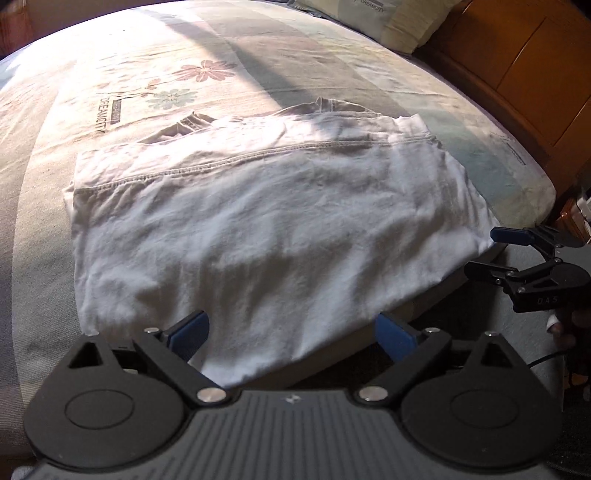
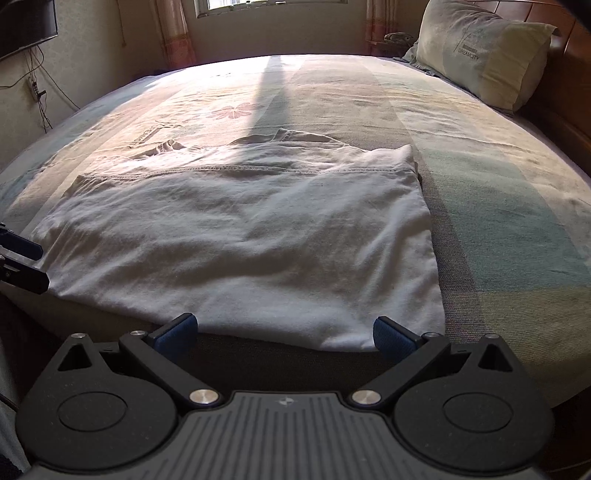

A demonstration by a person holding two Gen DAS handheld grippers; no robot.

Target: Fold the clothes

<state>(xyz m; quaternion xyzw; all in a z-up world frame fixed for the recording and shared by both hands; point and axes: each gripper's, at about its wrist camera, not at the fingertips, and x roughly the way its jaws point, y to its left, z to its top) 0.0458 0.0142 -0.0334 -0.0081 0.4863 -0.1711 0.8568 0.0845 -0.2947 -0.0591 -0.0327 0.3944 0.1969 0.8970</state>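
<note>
A white garment [image 1: 266,229] lies folded flat on the bed, its stitched hem running across the far part and its near edge hanging slightly over the mattress edge. The same white garment [image 2: 240,240] fills the middle of the right wrist view. My left gripper [image 1: 291,332] is open at the garment's near edge, blue pads [image 1: 192,330] spread wide, holding nothing. My right gripper [image 2: 282,334] is open too, just short of the near edge, with nothing between its fingers. From the left wrist view, the right gripper [image 1: 487,251] shows at the garment's right corner, held by a hand [image 1: 565,325].
The bed carries a flowered sheet [image 1: 184,85] with a sunlit strip. A pillow [image 2: 480,51] rests at the far right against a wooden headboard [image 1: 524,62]. A window [image 2: 273,3] and curtains are behind the bed; cables hang on the left wall [image 2: 37,92].
</note>
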